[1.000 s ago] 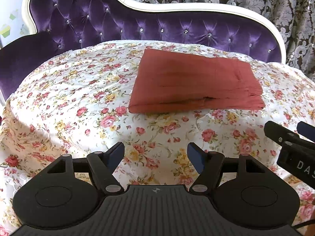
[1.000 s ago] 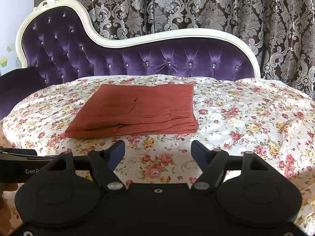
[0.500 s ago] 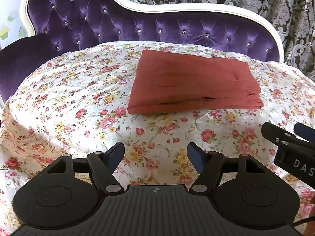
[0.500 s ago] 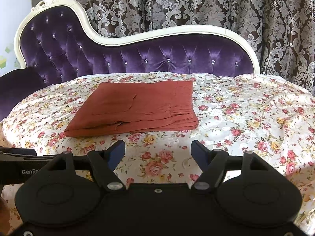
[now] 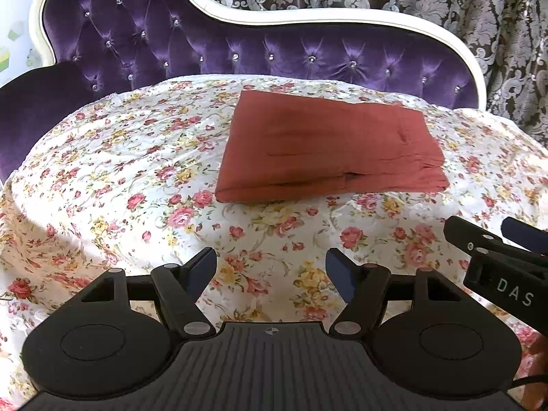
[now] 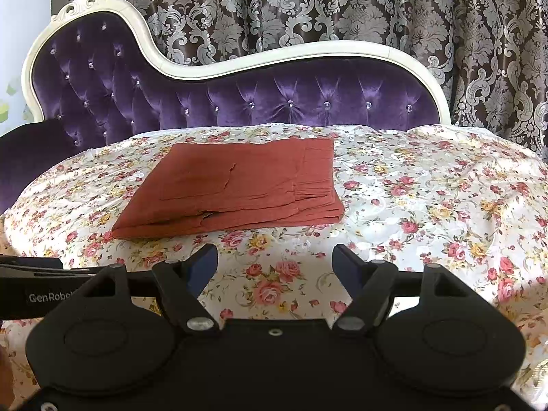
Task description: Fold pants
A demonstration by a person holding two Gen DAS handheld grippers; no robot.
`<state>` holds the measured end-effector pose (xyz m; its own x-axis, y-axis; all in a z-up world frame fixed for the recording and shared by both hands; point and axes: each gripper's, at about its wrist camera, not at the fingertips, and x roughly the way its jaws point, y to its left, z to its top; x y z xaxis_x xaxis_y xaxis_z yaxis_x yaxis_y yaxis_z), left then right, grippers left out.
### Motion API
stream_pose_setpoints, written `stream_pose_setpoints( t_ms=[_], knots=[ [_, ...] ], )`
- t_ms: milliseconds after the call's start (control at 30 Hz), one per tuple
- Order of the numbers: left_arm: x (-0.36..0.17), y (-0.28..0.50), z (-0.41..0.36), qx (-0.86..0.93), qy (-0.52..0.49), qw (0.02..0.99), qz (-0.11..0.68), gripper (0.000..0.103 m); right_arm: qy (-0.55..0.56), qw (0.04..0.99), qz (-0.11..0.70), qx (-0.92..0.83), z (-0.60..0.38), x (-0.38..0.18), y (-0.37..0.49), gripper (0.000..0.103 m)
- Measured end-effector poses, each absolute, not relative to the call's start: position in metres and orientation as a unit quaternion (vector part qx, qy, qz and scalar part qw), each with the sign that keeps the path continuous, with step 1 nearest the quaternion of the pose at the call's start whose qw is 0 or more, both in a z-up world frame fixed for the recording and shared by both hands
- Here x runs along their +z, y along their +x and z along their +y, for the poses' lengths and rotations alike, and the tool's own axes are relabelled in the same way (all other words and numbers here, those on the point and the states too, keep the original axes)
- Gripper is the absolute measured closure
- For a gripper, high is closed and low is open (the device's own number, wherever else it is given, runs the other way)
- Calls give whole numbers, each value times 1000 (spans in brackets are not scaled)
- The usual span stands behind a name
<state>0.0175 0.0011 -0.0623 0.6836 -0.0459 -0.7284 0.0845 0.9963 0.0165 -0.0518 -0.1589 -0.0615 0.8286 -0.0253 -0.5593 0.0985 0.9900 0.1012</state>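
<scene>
The rust-red pants (image 5: 328, 147) lie folded into a flat rectangle on the floral sheet, seen also in the right wrist view (image 6: 236, 185). My left gripper (image 5: 270, 267) is open and empty, held over the sheet well short of the pants' near edge. My right gripper (image 6: 275, 263) is open and empty too, also short of the near edge. The right gripper's body shows at the right edge of the left wrist view (image 5: 500, 257); the left one's body shows at the left edge of the right wrist view (image 6: 37, 284).
The floral sheet (image 5: 113, 178) covers a rounded seat that drops off at the left and front. A purple tufted backrest with a white frame (image 6: 260, 99) rises behind the pants. Patterned curtains (image 6: 376, 3) hang behind it.
Both grippers have drawn back and lifted slightly, so the pants sit a little lower and farther in both views. The pants have not moved. Both jaws stay open.
</scene>
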Motion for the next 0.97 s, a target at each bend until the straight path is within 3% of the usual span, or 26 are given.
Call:
stream_pose_setpoints(
  t_ms=[967],
  knots=[
    [-63,18,-4,-47,29,915,400,34,76,950,301,-36,-160,-65,-50,28]
  ],
)
